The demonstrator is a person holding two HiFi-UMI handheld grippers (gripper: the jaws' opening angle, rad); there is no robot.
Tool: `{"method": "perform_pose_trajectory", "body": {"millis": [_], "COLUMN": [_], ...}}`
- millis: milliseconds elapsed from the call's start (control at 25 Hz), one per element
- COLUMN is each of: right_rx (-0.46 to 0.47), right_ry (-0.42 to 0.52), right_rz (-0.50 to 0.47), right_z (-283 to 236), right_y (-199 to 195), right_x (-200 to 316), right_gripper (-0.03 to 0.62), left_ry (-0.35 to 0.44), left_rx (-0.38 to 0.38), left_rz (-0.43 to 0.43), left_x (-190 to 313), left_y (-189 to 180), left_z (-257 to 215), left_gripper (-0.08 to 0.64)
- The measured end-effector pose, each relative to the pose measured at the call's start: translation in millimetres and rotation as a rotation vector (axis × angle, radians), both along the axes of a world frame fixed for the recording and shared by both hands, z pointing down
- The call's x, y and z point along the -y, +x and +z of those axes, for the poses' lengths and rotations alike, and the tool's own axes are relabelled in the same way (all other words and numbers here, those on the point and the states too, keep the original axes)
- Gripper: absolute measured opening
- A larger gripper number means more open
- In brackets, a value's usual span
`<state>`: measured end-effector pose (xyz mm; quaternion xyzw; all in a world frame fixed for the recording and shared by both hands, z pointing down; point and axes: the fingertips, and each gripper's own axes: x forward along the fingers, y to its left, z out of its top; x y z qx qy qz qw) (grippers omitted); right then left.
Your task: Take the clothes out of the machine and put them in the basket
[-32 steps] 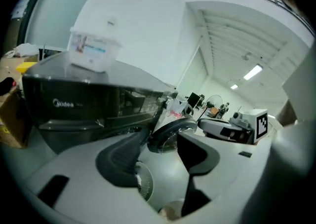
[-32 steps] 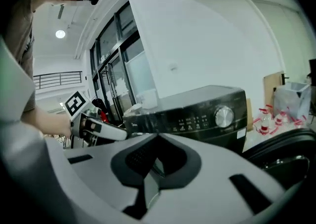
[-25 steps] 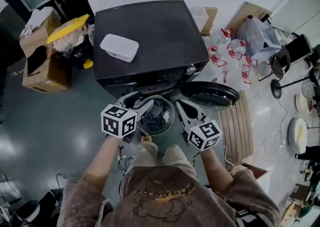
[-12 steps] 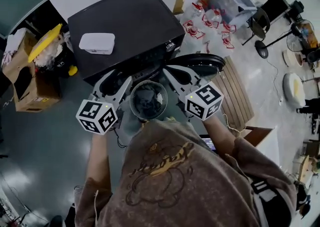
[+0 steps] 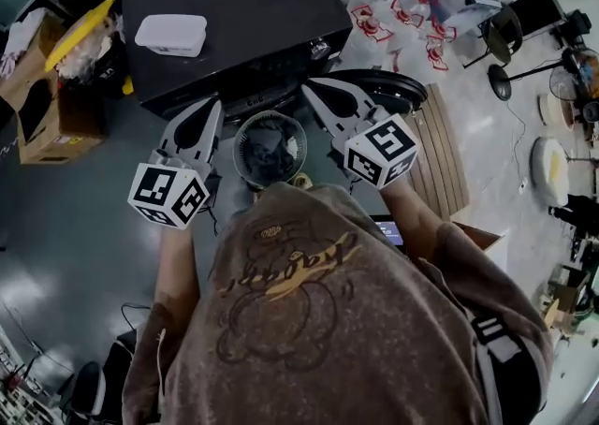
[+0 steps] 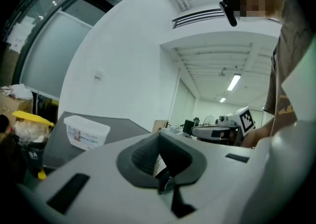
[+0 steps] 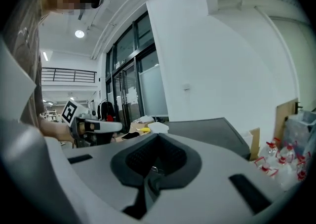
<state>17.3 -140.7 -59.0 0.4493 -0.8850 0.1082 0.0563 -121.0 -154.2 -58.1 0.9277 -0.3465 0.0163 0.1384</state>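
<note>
Head view alone shows clothes (image 5: 270, 147) inside the machine (image 5: 234, 2); gripper views show left gripper (image 6: 165, 184) just closed, right gripper (image 7: 152, 177) pressed together, both seemingly empty.

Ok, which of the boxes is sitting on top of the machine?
The white lidded plastic box, on the dark top of the washing machine; the brown cardboard boxes stand on the floor beside it.
</note>
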Motion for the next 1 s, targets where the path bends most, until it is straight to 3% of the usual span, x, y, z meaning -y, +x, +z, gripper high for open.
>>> {"method": "perform_pose_trajectory", "body": {"millis": [400, 1000], "right_rx": [0.034, -0.005], "right_ry": [-0.035, -0.054], "right_rz": [-0.060, -0.102], "right_z": [23, 32], "right_y": [4, 16], "right_x": [7, 27], "right_gripper": [-0.003, -0.003], "left_ry": [-0.011, -0.040], "left_rx": [0.013, -0.005], "left_rz": [-0.040, -0.089], "left_x": [-3, 13], "left_y": [7, 12], "left_z": [22, 28], "left_gripper": [0.006, 0.006]}}
